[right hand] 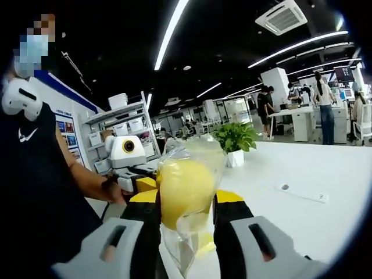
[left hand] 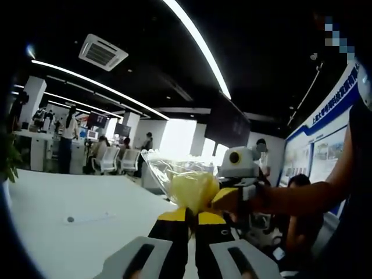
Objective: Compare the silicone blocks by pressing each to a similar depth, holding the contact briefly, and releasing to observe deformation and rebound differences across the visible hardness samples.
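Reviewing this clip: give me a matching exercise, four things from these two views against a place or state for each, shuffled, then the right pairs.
Things:
1. yellow block in clear bag
2. potted plant
3. left gripper
4. small flat device

Places or states:
A. stands on the white table, far side
B. shut on the bag below the yellow block
C. held up between both grippers, off the table
D. lies flat on the table, apart from the plant

Pairs: 1-C, 2-A, 3-B, 4-D
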